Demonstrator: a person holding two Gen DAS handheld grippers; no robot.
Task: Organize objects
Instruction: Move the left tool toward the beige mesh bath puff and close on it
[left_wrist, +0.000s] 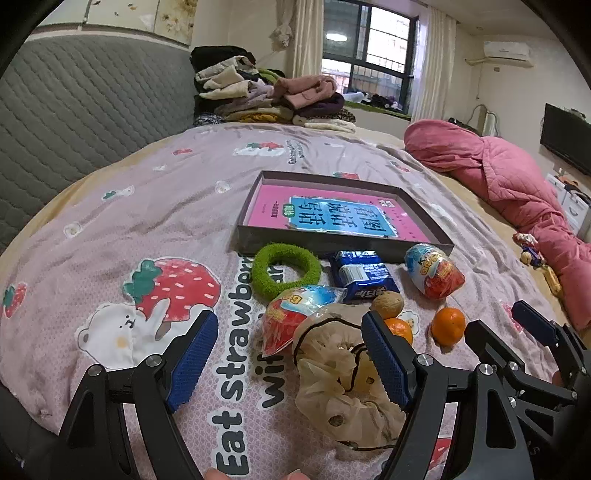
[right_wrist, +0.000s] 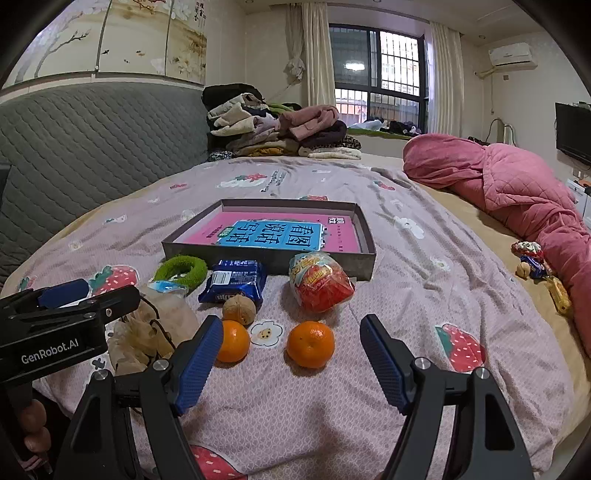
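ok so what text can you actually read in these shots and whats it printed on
"Eat strawberr..." and "wit...", cut off by clutter: on the bedspread.
"GenRobot.AI": on the left gripper body.
"看图说话写话", seen upside down: on the pink book in the tray.
Blue snack packet and egg-shaped packs: too blurred to read.

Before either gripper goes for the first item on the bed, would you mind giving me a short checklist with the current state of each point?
1. Left gripper open: ok, nothing held; the beige scrunchie lies below its fingers.
2. Right gripper open: ok, nothing held.
3. Nearer tangerine lined up between the right gripper's fingers: ok, free of neighbours.
4. Other tangerine free: not ok, the walnut sits right against it.
5. Box has room: cannot tell, a pink book covers most of its floor.
6. Grippers apart from each other: ok, side by side with a gap.
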